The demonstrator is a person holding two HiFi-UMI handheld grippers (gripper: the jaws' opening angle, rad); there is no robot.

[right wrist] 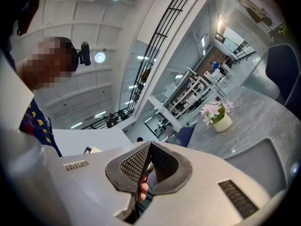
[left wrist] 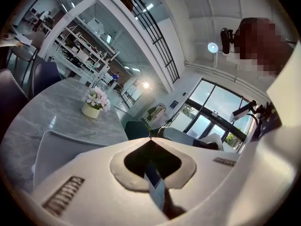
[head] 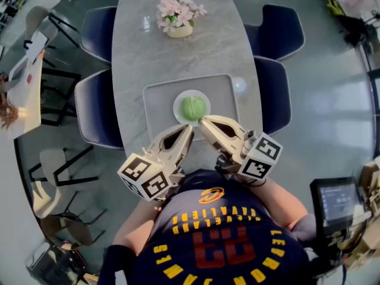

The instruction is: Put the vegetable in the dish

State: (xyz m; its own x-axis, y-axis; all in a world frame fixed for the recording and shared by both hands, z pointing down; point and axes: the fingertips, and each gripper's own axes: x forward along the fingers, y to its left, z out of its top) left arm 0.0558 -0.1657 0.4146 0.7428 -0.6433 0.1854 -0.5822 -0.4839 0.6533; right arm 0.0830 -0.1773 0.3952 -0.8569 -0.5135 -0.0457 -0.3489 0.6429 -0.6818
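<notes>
The person wears a navy T-shirt (head: 214,242) printed with yellow lettering and large red numerals. The left tongs (head: 189,128) and right tongs (head: 202,122) are pale beige tapered shells with dark pads (right wrist: 134,164), each ending in a white cube with black square markers

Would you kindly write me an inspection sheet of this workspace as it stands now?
Surface: grey marbled table, with a grey tray at its near end.
Job's things: green vegetable lies in the white dish, on the tray.
Clutter: pot of pink flowers at the far end; small pale round object by the tray's right edge, too small to identify.
Grippers: left gripper and right gripper both shut, empty, tips near the dish.
Cables: nothing seen.
Surroundings: dark blue chairs on both sides; a screen at right.
</notes>
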